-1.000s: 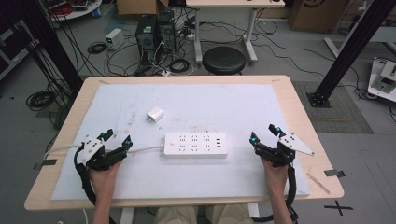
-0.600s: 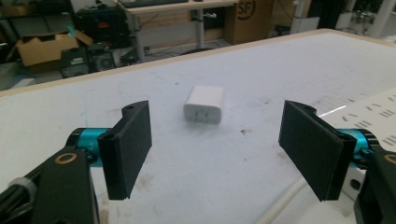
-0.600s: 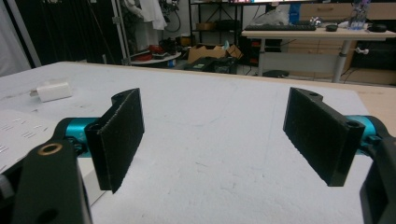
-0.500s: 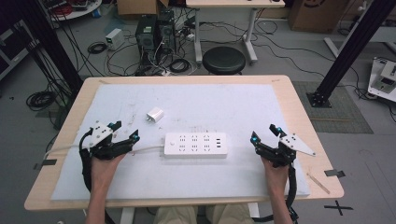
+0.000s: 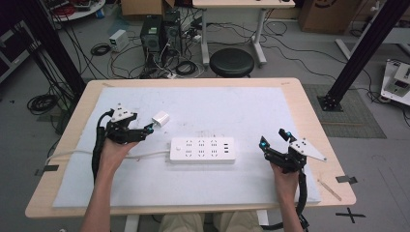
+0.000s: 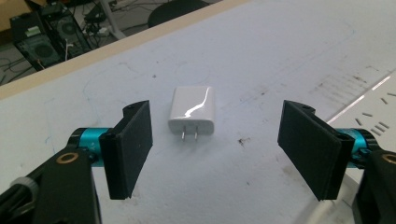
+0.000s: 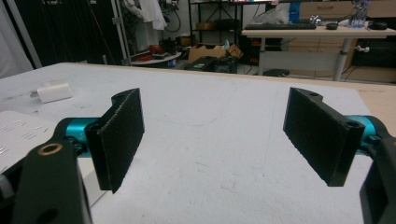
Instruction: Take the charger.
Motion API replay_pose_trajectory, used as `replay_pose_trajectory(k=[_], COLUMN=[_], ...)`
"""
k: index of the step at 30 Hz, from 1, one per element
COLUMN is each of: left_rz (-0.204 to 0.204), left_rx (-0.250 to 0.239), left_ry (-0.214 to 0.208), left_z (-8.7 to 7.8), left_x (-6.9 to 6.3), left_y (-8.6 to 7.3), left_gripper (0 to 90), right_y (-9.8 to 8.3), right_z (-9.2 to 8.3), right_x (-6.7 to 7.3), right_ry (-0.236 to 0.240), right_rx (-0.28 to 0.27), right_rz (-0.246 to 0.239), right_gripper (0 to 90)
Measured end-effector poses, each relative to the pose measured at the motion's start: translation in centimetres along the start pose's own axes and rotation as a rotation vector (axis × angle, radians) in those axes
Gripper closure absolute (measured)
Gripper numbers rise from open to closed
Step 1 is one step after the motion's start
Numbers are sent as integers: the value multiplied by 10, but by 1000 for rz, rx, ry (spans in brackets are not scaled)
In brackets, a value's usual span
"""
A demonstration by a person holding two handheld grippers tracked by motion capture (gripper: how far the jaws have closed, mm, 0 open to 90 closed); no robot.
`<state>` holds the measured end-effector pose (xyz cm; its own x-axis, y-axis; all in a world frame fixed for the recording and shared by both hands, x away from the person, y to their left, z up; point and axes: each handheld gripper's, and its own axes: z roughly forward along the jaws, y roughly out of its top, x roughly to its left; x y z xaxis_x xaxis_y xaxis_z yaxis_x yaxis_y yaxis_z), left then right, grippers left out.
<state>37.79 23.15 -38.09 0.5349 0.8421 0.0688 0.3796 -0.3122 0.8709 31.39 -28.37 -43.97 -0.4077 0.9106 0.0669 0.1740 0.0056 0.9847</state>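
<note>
Right gripper sits near the table's right edge, jaws wide apart and empty, bare white mat ahead. Power strip lies centre, long axis left-right. Left gripper, jaws wide and empty, faces the charger, prongs toward it. Stool beyond.

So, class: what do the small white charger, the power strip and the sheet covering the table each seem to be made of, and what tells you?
Charger: glossy white plastic, judging by the sharp highlight; its two prongs look metallic.
Power strip: white plastic, duller sheen, moulded socket slots.
Table sheet: matte white, scuffed; probably foam or paper, hard to tell.
</note>
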Motion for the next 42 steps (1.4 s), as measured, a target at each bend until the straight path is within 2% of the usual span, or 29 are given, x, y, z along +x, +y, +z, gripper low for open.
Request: replay_pose_trajectory(k=[1,2,4,5,7,8,10,14,16,20,21,23,24,26,28,32,35,39,42], left_rz=[1,19,19,24,29,41,43,52,35,43,12,10,10,11,10,16,17,13,-6], left_rx=[16,51,51,74,89,123,125,190,195,226,219,255,255,279,293,336,356,357,379], left_ry=[1,-6,-6,-28,-31,-48,-59,-80,-100,-106,-130,-119,-119,-113,-125,-118,-116,-117,-121], left_z=[4,10,10,21,25,33,38,56,63,74,83,92,92,103,110,121,125,127,130], left_x=[2,5,5,9,10,13,15,21,24,26,29,31,31,31,30,28,27,27,30], left_y=[2,5,5,10,12,16,18,24,26,30,32,31,31,32,31,25,21,20,15], left_gripper=[263,263,263,263,263,263,262,254,253,235,228,207,199,190,186,186,187,187,194], right_y=[0,0,0,0,0,0,0,0,0,0,0,0,0,0,0,0,0,0,0], right_z=[0,0,0,0,0,0,0,0,0,0,1,1,1,1,1,1,1,1,1], right_x=[0,0,0,1,0,1,1,0,0,1,1,1,1,1,1,1,1,1,1], right_ry=[1,0,0,1,1,3,4,2,3,4,7,7,7,7,7,7,7,8,8], right_rx=[2,1,2,3,2,4,4,2,2,7,7,9,8,8,8,8,8,8,10], right_rz=[3,3,4,5,1,2,2,0,0,2,-4,-5,-6,-6,-5,-5,-7,-11,-9], right_gripper=[210,211,211,210,210,210,210,211,210,210,210,210,210,210,210,210,211,211,211])
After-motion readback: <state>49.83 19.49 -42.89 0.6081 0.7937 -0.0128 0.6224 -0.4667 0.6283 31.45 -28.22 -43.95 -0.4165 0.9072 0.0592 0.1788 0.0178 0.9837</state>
